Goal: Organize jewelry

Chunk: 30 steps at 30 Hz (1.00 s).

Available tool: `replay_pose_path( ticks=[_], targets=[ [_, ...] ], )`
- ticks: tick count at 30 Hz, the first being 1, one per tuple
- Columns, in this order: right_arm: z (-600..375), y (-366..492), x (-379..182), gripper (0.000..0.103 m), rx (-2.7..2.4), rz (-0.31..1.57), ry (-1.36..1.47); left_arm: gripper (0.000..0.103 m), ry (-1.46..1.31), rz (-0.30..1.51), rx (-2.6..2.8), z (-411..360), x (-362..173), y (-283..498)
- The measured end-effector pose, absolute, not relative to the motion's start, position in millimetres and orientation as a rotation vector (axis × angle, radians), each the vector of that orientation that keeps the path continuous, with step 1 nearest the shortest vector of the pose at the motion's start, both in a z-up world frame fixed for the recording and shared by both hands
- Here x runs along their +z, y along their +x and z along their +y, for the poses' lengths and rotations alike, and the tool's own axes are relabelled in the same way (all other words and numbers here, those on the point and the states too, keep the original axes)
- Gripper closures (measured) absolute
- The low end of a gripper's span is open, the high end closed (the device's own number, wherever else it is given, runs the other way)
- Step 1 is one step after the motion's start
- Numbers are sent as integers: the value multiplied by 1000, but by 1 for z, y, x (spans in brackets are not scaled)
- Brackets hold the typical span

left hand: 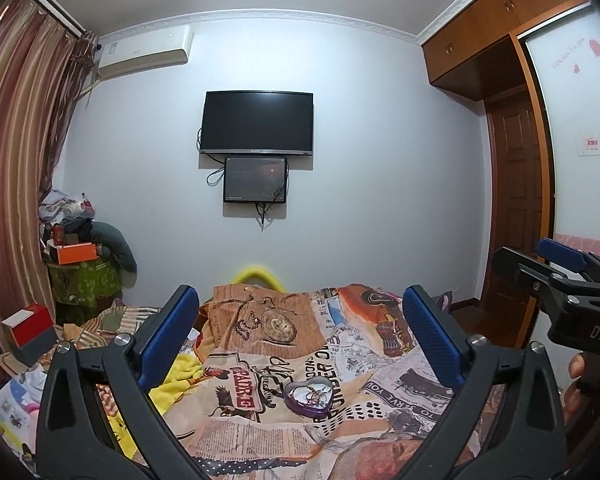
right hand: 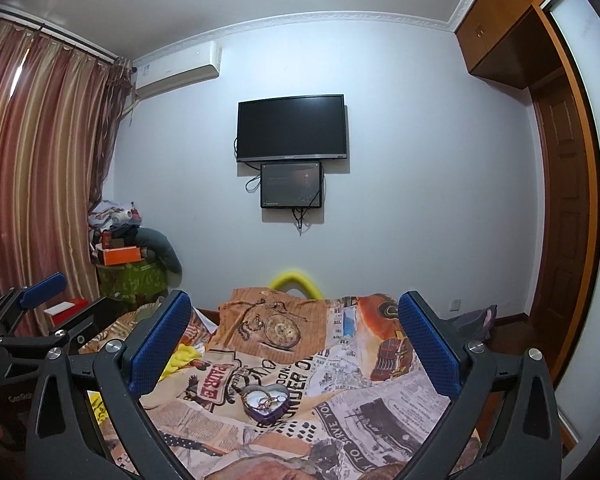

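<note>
- Reaching for the heart-shaped tin (left hand: pixel 309 397) could go badly: it sits on a soft, rumpled bedspread (left hand: pixel 260 432) toward the near middle of the bed, so a push may tip it and spill the jewelry (right hand: pixel 269 401) — small tangled pieces, too fine to tell apart.
- Both the left gripper (left hand: pixel 300 344) and the right gripper (right hand: pixel 296 346) have jaws spread wide, holding nothing (neither touches the tin).
- The two grippers hover just beside each other; converging on the tin risks a knock.
- Open room lies ahead across the bed; its left edge is crowded with a yellow cloth (left hand: pixel 176 380) and clutter.
</note>
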State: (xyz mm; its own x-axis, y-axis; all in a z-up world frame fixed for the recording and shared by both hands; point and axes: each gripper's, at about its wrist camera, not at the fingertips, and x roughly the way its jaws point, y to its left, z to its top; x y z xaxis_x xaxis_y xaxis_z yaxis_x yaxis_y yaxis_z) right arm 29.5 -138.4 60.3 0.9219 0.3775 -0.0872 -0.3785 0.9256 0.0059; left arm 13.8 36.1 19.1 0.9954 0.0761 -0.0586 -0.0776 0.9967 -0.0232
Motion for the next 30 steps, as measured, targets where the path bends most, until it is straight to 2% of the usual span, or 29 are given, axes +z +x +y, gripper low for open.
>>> replay_pose_path(
  ticks=[30],
  targets=[
    [-140,29,61,0,411,119,-6,1,-41,83,91,38,13,24]
  ],
)
